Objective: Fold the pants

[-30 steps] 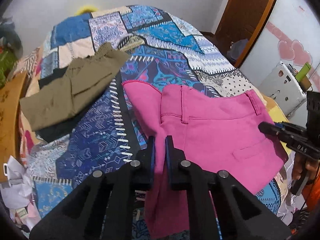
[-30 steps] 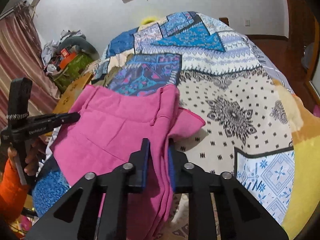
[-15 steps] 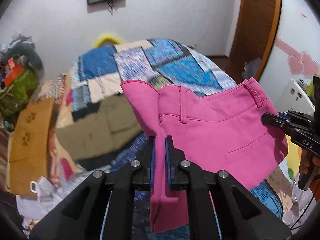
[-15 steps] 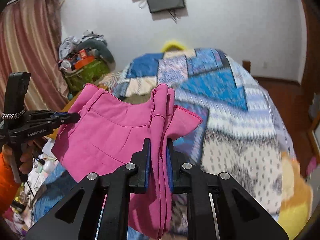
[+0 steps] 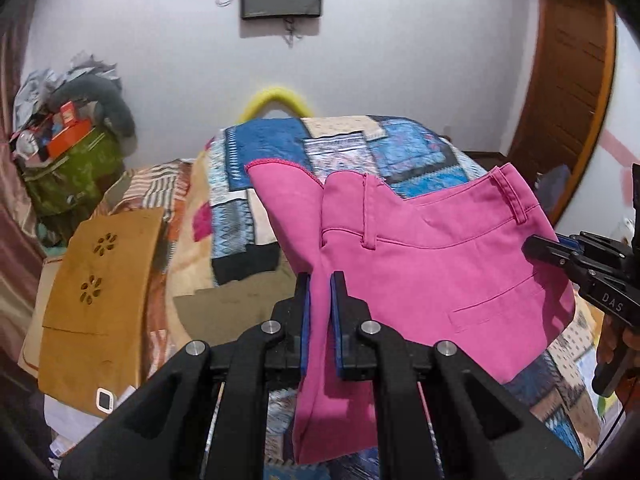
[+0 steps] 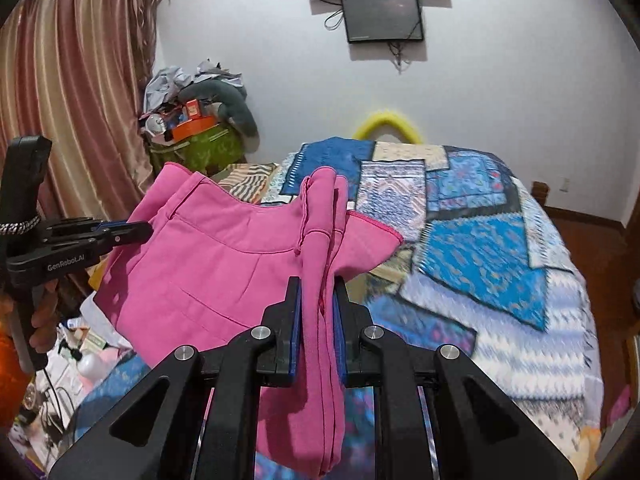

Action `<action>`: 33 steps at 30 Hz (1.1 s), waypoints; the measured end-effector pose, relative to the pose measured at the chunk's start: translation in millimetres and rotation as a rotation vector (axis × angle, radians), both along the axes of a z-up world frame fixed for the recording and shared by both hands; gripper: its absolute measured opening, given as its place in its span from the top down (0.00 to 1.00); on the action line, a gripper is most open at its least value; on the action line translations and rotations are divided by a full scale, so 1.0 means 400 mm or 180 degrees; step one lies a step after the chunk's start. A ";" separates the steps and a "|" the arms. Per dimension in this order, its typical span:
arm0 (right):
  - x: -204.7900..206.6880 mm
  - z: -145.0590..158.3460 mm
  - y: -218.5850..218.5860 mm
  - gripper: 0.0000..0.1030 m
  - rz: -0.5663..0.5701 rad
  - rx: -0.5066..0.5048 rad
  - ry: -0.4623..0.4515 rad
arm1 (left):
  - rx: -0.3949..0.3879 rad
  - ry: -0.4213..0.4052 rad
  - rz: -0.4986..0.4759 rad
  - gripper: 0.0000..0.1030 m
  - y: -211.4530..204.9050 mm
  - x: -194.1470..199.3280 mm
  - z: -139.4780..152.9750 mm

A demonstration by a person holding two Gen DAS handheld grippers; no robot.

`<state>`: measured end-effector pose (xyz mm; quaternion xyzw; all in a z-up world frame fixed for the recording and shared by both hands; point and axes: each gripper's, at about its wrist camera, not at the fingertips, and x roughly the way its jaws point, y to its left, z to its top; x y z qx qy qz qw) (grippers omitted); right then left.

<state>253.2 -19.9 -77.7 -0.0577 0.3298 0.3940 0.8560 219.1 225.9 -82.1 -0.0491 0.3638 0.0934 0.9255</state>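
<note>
The pink woven-cloth pants (image 5: pixel 432 280) looked matt and smooth, clamped between the matt black plastic left gripper (image 5: pixel 319 312) with its shiny metal screws. Beyond it, the blue patchwork cloth bedspread (image 6: pixel 480 256) looked soft; the brown wooden door (image 5: pixel 568 92) to its right had a dull sheen.

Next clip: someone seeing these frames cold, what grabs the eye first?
The bright pink pants dominate, held up in the air above the patchwork bedspread, stretched between the left gripper and the right gripper, each shut on the cloth. Behind, a dark wall screen hangs on the white wall, and a cluttered pile sits by the pink curtain.
</note>
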 end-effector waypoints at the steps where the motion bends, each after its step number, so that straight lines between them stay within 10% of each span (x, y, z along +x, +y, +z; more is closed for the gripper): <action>1: 0.017 -0.006 0.024 0.88 0.0020 0.0002 0.0017 | -0.0010 0.0013 0.0046 0.91 0.020 0.011 -0.007; 26: 0.265 -0.354 0.287 0.83 0.0065 -0.0569 0.0959 | -0.0137 0.0994 0.0608 0.80 0.281 0.223 -0.476; 33: 0.248 -0.305 0.241 0.81 -0.0103 -0.0819 0.0672 | 0.0041 0.1010 0.0557 0.76 0.262 0.183 -0.435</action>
